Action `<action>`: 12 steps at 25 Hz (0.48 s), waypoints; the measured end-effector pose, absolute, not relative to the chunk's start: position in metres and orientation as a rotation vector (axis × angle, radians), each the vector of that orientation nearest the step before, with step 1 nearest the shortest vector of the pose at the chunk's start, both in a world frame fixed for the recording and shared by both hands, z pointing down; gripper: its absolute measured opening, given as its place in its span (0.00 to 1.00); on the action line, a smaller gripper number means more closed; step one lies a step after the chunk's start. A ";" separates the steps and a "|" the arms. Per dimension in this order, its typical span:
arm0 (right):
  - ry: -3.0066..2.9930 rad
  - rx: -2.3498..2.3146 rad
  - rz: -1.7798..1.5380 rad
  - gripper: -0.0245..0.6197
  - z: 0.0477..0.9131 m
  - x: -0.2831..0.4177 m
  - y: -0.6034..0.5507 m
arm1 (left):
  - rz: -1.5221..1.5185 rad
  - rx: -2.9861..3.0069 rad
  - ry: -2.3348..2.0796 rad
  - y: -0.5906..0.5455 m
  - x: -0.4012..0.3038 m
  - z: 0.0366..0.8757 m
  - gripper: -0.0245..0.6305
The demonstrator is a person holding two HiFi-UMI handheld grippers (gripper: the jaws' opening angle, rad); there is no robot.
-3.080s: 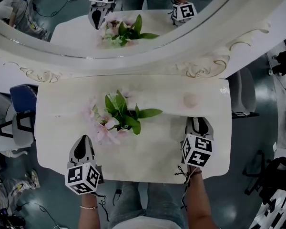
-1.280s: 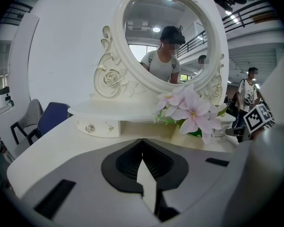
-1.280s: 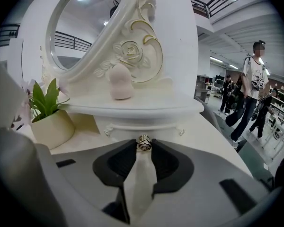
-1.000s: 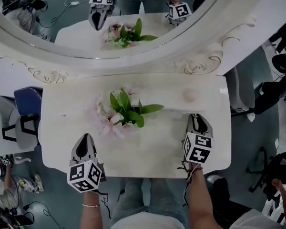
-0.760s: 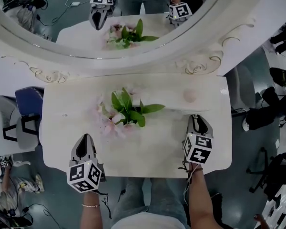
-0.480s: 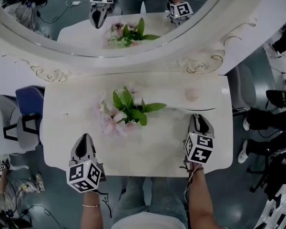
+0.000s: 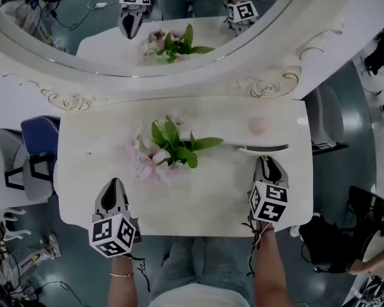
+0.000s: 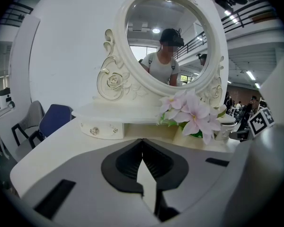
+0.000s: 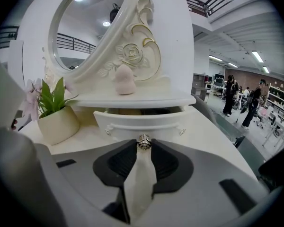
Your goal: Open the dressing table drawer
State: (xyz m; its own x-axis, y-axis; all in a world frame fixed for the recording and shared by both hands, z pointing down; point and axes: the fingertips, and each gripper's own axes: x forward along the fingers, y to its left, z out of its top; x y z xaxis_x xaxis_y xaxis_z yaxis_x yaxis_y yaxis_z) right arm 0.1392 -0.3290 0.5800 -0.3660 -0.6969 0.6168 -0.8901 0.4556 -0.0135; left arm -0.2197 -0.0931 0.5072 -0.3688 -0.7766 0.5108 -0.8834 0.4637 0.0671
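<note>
While our right tongs [image 9: 143, 147] are clenched on the knob [image 9: 143, 141], the drawer [image 9: 142, 121] stands a little way out from under the shelf [image 9: 132, 100] at the right end of the counter [image 7: 211, 200], with a dark slit showing above its front. That front is glossy off-white and bowed, with a raised moulding that ends in a small stud at each side. The knob is a small, ridged, silvery metal bead, and the dark ribbed pads of the tongs pinch it at their very tips. Our left tongs [image 8: 142, 140] are closed with nothing in them, their tips meeting over the near left part of the counter, well away from a second drawer [image 8: 102, 130] that sits flush and carries sparkling studs. Smooth and cream-white, the counter has rounded corners. Behind it rises the oval mirror [image 7: 198, 75], its pale frame carved with roses and scrolls edged in gilt. Pink flowers [image 7: 169, 149] with broad green leaves fill a plain round pot [image 9: 59, 124] in mid-counter. A matte pink, egg-shaped sponge [image 9: 125, 80] stands on the shelf above the drawer.
</note>
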 end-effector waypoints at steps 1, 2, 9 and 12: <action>-2.173 1.319 0.473 0.20 0.580 0.140 -0.328 | 0.299 1.383 -2.239 -0.093 -0.220 0.507 0.07; -2.174 1.318 0.473 0.20 0.580 0.141 -0.327 | 0.300 1.384 -2.239 -0.093 -0.219 0.508 0.07; -2.170 1.321 0.483 0.20 0.579 0.143 -0.319 | 0.308 1.399 -2.224 -0.094 -0.214 0.508 0.07; -2.168 1.321 0.486 0.20 0.579 0.144 -0.316 | 0.309 1.404 -2.224 -0.095 -0.215 0.507 0.07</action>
